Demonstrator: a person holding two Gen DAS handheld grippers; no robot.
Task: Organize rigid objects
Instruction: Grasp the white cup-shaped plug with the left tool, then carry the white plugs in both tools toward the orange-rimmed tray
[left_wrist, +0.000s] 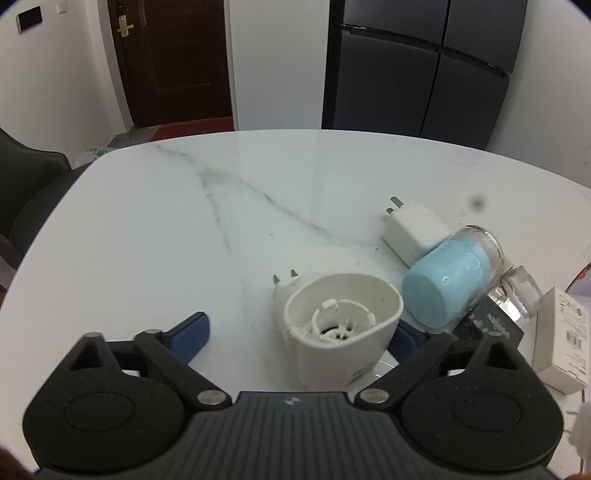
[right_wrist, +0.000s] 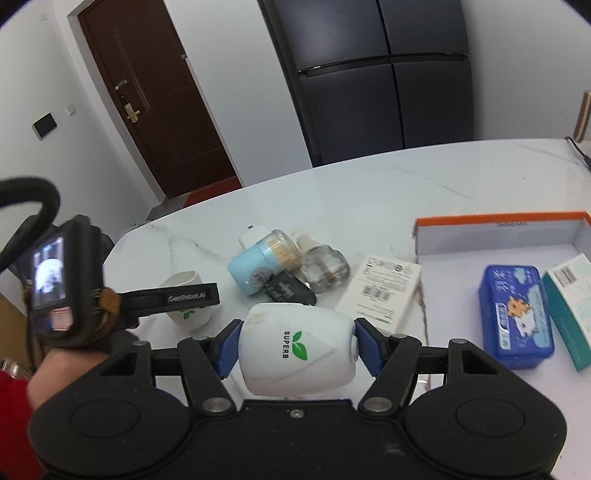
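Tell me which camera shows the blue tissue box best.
The right wrist view: the blue tissue box lies fully visible inside the orange-rimmed box lid, its cartoon top facing the camera. The left wrist view does not show it at all.

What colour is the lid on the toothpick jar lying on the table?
Light blue; the toothpick jar's lid shows best in the left wrist view.

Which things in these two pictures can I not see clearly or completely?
- Left claw: its right pad is hidden behind the white plug-in unit, left wrist view.
- White carton: cut off by the right edge, same view.
- Teal box: cut off at the right, right wrist view.
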